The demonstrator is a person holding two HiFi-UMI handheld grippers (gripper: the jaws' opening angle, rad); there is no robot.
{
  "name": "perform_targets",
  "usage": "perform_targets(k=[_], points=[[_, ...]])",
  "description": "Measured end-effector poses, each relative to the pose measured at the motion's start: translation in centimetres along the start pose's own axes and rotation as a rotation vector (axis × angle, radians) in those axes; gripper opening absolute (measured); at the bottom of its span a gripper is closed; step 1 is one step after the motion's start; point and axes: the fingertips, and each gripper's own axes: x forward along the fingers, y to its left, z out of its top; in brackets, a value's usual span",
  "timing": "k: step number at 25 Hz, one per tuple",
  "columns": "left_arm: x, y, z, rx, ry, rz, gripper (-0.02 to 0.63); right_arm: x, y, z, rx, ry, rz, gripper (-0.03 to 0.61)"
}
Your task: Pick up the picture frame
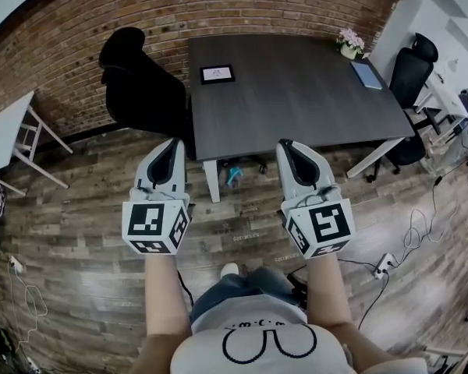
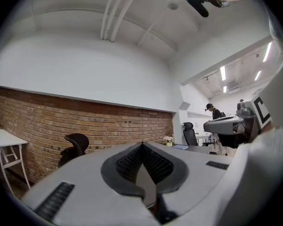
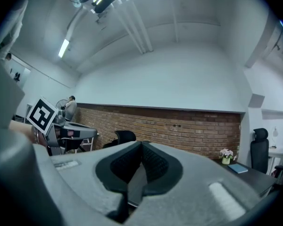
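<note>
A small black picture frame (image 1: 217, 74) with a white picture lies flat near the far left part of the dark table (image 1: 296, 100). My left gripper (image 1: 174, 143) and right gripper (image 1: 285, 145) are held side by side over the wooden floor, short of the table's near edge, both pointing level toward it. Both are shut with nothing between the jaws. In the left gripper view the left gripper (image 2: 142, 146) has its pads pressed together; the right gripper (image 3: 141, 144) looks the same in the right gripper view. The frame is hidden behind the jaws in both gripper views.
A black office chair (image 1: 140, 84) stands at the table's left by the brick wall. A potted flower (image 1: 349, 44) and a blue notebook (image 1: 366, 74) sit at the table's far right. Another black chair (image 1: 409, 72) is at the right. Cables (image 1: 405, 240) lie on the floor.
</note>
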Motion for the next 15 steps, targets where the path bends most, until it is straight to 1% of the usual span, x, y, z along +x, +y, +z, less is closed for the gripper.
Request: perform_targets(k=[6,9,13,15], points=[[3.0,2.7,-0.6,-0.04,-0.005,0.02,-0.002,4.2,-1.5,-0.7,-0.003,0.033,-0.017,0.003],[4.7,4.0,-0.7,-0.055,-0.02,0.043,-0.003,6.4,-2.8,-0.8,-0.004,0.022,-0.025,0.003],[7.7,5.8,-0.9,-0.076,-0.034,0.063,-0.002,10.3,-4.1,-1.0,-0.013,-0.004,-0.002,0.003],[9.7,6.5,-1.2,-0.085,-0.031,0.063,-0.002,12.5,-4.9,-1.4,0.009,-0.008,0.023,0.003]])
